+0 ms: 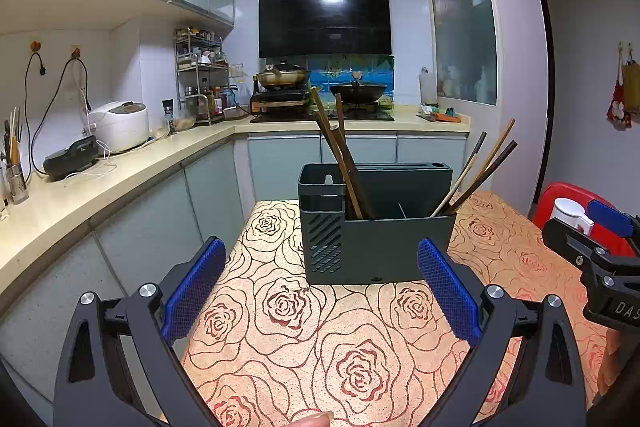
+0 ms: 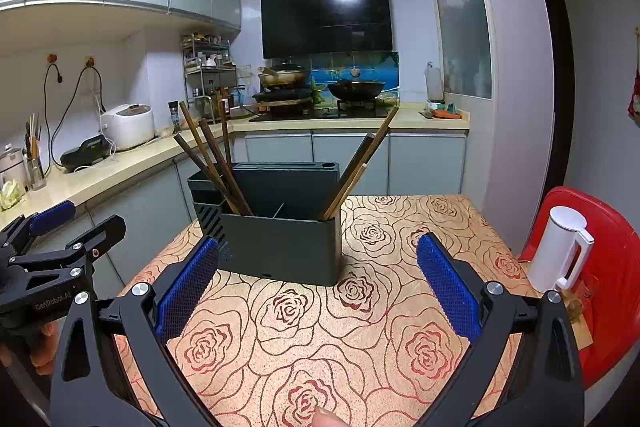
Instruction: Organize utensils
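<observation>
A dark green utensil holder point(image 1: 376, 223) point(image 2: 280, 223) stands on a table with a rose-patterned cloth point(image 1: 304, 339) point(image 2: 320, 327). Several brown chopsticks point(image 1: 340, 163) point(image 2: 208, 155) lean left in its left part. Several more chopsticks point(image 1: 480, 171) point(image 2: 360, 171) lean right in its right part. My left gripper point(image 1: 322, 283) is open and empty, just in front of the holder. My right gripper point(image 2: 318, 279) is open and empty, also in front of it. Each gripper shows at the edge of the other's view: the right one point(image 1: 600, 251), the left one point(image 2: 52, 251).
A white jug point(image 2: 560, 251) point(image 1: 570, 213) stands on a red chair point(image 2: 612, 267) to the table's right. A kitchen counter point(image 1: 120, 171) runs along the left and back, with a rice cooker point(image 1: 118, 125), a spice rack and a stove with pans point(image 1: 320, 91).
</observation>
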`<control>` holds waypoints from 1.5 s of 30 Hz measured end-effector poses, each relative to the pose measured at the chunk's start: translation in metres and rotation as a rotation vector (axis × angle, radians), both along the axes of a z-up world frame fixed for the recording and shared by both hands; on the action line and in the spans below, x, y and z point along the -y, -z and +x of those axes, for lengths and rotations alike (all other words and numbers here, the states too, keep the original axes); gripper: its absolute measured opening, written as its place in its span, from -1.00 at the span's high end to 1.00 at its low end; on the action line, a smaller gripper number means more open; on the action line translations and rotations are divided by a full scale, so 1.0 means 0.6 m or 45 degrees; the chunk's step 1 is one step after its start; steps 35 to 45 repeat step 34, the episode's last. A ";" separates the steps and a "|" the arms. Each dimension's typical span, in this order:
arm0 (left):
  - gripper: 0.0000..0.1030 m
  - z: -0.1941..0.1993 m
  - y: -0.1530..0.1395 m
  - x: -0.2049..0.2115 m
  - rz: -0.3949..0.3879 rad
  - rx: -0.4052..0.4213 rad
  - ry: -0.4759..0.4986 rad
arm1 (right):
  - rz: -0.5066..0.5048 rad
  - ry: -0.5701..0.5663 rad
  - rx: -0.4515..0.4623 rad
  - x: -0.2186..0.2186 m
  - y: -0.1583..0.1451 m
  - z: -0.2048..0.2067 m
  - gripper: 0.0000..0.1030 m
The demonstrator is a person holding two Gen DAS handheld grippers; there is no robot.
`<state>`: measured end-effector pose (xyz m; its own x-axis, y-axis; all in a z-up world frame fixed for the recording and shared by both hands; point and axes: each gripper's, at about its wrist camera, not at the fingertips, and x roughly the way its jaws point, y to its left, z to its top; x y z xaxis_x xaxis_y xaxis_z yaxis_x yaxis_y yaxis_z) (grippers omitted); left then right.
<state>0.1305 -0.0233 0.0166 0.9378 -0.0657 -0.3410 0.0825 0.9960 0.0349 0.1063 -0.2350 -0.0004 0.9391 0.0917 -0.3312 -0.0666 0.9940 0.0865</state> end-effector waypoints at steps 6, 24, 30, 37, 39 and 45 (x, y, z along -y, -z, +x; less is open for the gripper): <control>-0.81 0.000 0.000 0.000 -0.002 -0.004 0.003 | -0.002 -0.001 0.000 -0.001 0.000 0.000 -0.87; -0.81 0.001 0.004 -0.007 -0.022 0.020 0.006 | -0.007 -0.010 -0.016 -0.005 0.011 0.004 -0.87; -0.86 0.004 0.004 -0.008 -0.012 -0.002 -0.022 | -0.008 -0.014 -0.023 -0.008 0.015 0.006 -0.87; -0.86 0.007 0.007 -0.009 -0.022 -0.019 -0.022 | -0.010 -0.018 -0.028 -0.009 0.017 0.005 -0.87; -0.86 0.007 0.007 -0.009 -0.022 -0.019 -0.022 | -0.010 -0.018 -0.028 -0.009 0.017 0.005 -0.87; -0.86 0.007 0.007 -0.009 -0.022 -0.019 -0.022 | -0.010 -0.018 -0.028 -0.009 0.017 0.005 -0.87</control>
